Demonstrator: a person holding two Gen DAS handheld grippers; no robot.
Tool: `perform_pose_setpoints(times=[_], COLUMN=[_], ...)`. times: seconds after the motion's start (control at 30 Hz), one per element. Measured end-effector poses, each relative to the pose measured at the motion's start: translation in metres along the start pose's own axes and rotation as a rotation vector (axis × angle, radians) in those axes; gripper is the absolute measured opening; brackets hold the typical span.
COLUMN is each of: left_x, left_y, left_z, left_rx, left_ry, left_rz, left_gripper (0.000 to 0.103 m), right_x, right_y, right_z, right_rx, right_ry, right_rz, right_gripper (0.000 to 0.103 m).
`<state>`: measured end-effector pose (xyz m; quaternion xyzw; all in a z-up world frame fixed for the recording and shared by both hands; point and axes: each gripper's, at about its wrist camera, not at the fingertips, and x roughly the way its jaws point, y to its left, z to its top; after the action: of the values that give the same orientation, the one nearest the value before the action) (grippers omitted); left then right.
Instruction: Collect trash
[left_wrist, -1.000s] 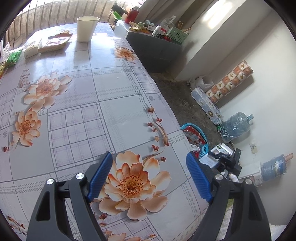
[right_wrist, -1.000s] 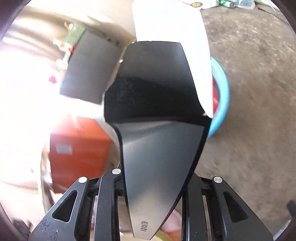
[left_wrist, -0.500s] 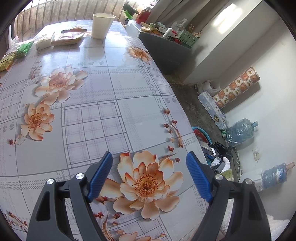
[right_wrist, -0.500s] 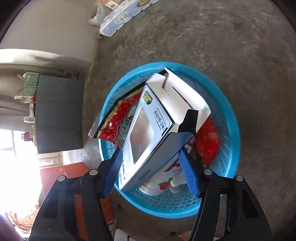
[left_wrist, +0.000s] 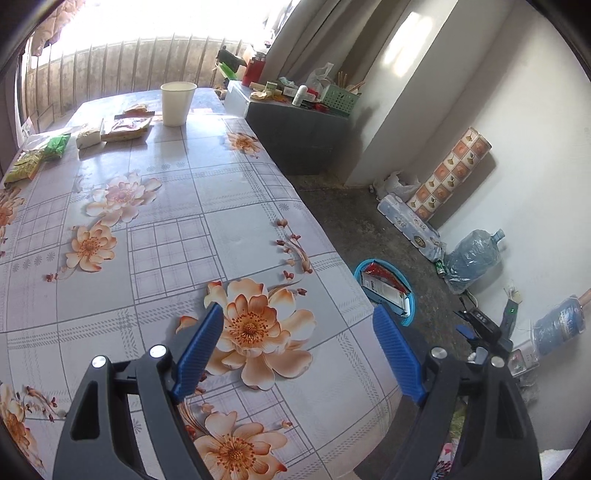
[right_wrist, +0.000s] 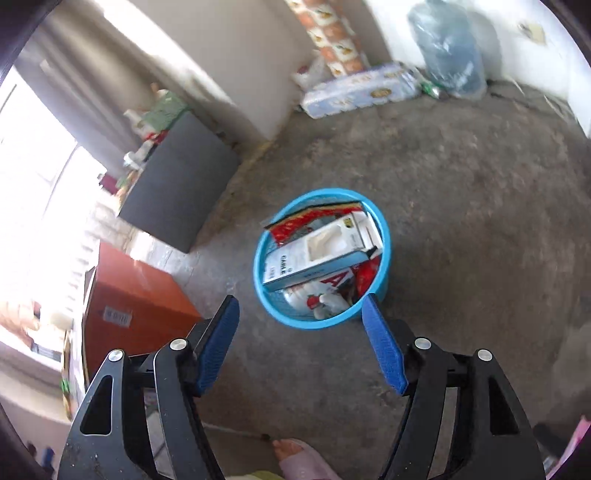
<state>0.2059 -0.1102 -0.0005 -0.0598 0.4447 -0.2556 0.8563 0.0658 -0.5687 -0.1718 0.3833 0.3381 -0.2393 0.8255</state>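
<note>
Released half a second ago, the white cable box (right_wrist: 319, 251) now lies in the blue basket (right_wrist: 384, 236) on the floor, and the right gripper (right_wrist: 301, 345) has pulled up and away from it, its blue jaws spread wide and empty above the basket's near rim. Red wrappers (right_wrist: 295, 223) sit under the box. The left gripper (left_wrist: 299, 360) hovers over the flowered table (left_wrist: 166, 221), jaws also wide apart and holding nothing. At the table's far end stand a white paper cup (left_wrist: 177, 103) and several snack packets (left_wrist: 125, 127), well apart from either gripper.
</note>
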Motion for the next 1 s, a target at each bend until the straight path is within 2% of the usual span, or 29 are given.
perform_pose_setpoints(times=[0.07,0.1,0.13,0.17,0.27,0.33,0.4,0.47,0.57,0.63,0.77,0.9,1.0], left_x=[-0.012,-0.018,-0.023,-0.029,-0.045,-0.053,-0.056,-0.057,-0.052,-0.047,-0.039,-0.037,-0.033], left_y=[-0.011,-0.016,-0.022,-0.027,-0.039,-0.048,-0.054,-0.06,-0.064,-0.065,-0.069,-0.069,-0.067], left_z=[-0.015,-0.022,-0.028,-0.035,-0.05,-0.06,-0.069,-0.08,-0.098,-0.109,-0.119,-0.118,-0.114], left_rx=[0.022,0.031,0.037,0.036,0.027,0.027,0.027,0.029,0.026,0.042,0.085,0.091,0.076], left_ry=[-0.039,-0.055,-0.072,-0.093,-0.189,-0.244,-0.261,-0.249,-0.184,-0.144,-0.109,-0.108,-0.068], left_rz=[0.022,0.037,0.057,0.083,0.125,0.167,0.201,0.221,0.251,0.276,0.384,0.428,0.424], left_gripper=[0.088,0.092,0.094,0.098,0.097,0.097,0.098,0.097,0.097,0.097,0.097,0.097,0.098], right_x=[-0.045,-0.066,-0.084,-0.101,-0.136,-0.163,-0.185,-0.195,-0.189,-0.181,-0.167,-0.165,-0.163], right_y=[0.038,0.056,0.072,0.086,0.121,0.138,0.151,0.163,0.181,0.189,0.2,0.205,0.203], right_z=[-0.018,-0.028,-0.04,-0.051,-0.082,-0.101,-0.12,-0.137,-0.161,-0.177,-0.19,-0.19,-0.187], right_rx=[-0.169,-0.255,-0.329,-0.399,-0.577,-0.652,-0.697,-0.728,-0.802,-0.838,-0.891,-0.892,-0.883], right_ry=[-0.087,-0.138,-0.189,-0.238,-0.344,-0.441,-0.52,-0.499,-0.392,-0.34,-0.244,-0.147,-0.111], right_rz=[0.022,0.03,0.035,0.038,0.004,0.023,0.075,0.158,0.187,0.156,0.068,-0.006,-0.039], right_gripper=[0.082,0.093,0.096,0.096,0.096,0.096,0.096,0.096,0.096,0.096,0.095,0.095,0.095])
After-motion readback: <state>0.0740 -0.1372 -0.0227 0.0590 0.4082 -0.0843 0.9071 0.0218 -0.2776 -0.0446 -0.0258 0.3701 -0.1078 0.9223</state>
